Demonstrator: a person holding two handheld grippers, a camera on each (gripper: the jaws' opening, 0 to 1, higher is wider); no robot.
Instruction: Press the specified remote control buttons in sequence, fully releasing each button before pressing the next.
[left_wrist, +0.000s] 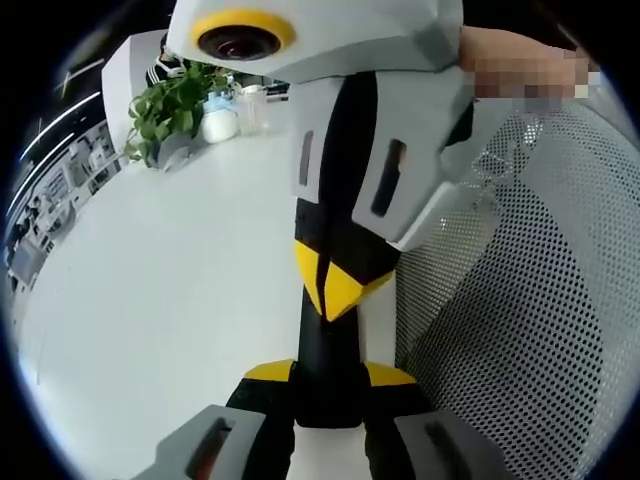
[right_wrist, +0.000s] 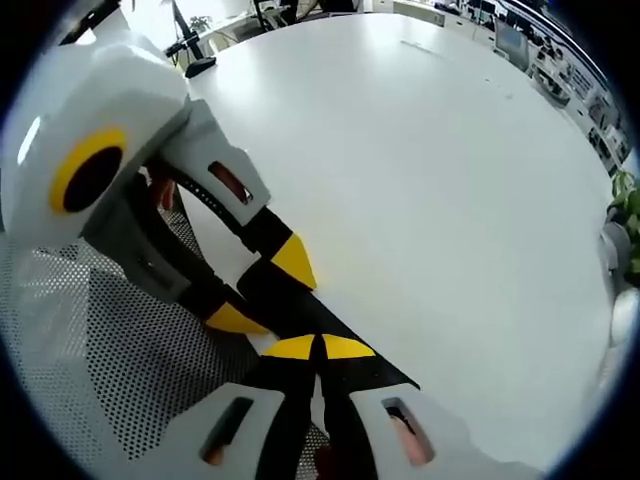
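Left gripper (left_wrist: 330, 372) is clamped on the remote control (left_wrist: 328, 345), a black slab between its spread yellow-tipped jaws. It's held over the near edge of the white table (left_wrist: 150, 300). Can't make out any buttons from either view.

Right gripper (left_wrist: 335, 290) comes in from the far side with its jaws pressed together and nothing between them. The yellow tips are on or just above the remote's face, can't tell which.

Around:
- Grey mesh chair (left_wrist: 540, 300) close on the right in the left gripper view, just beside both grippers. That's the tightest side.
- Leafy plant (left_wrist: 170, 110), white bottle (left_wrist: 220, 118) and a clear cup (left_wrist: 252, 105) clustered at the far left of the table, well apart from the remote.
- The right gripper's body blocks much of the left gripper view beyond the remote.

No readable labels or writing anywhere.

Room: wide bare tabletop to the left and far. In the right gripper view, office desks sit beyond the table's far edge.
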